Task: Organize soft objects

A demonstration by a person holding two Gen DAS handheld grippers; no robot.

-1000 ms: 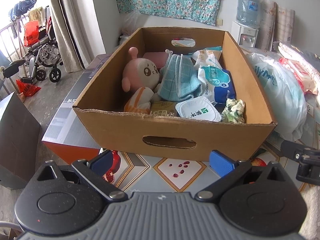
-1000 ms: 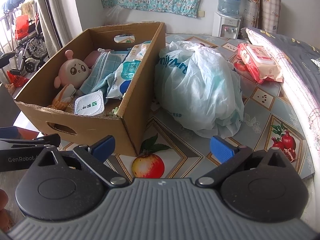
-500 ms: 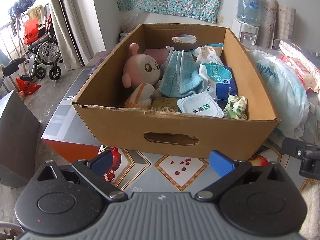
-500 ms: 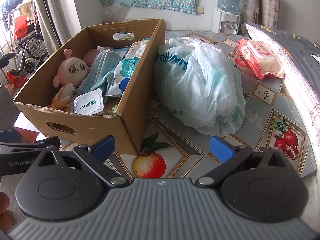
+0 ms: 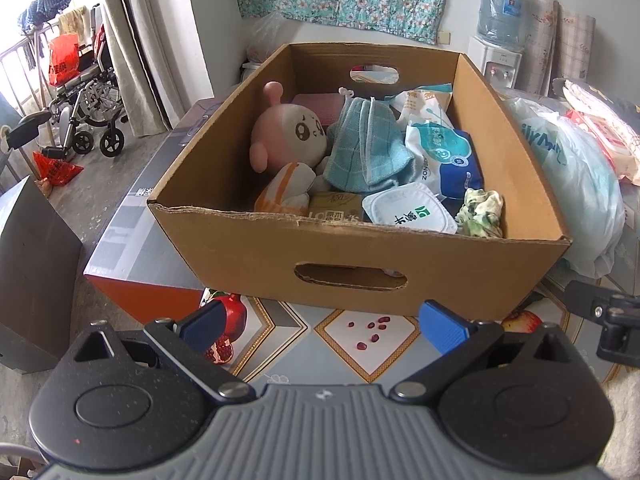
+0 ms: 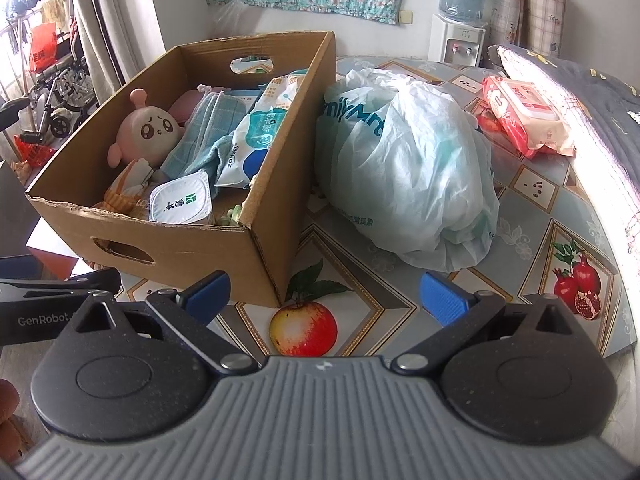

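Left wrist view: cardboard box (image 5: 352, 256) at table's left edge, already packed with pink plush doll (image 5: 286, 136), teal cloth (image 5: 362, 152), wipes pack (image 5: 444, 156). Left gripper (image 5: 322, 324) wide open, empty, short of box's near wall. Advice: reach over rim, pinch cloth mid-fold, lift straight. Right wrist view alone shows whole white plastic bag (image 6: 408, 176) just beside box and red tissue pack (image 6: 528, 116) toward table's far right edge; right gripper (image 6: 324, 290) gaping, holding nothing.
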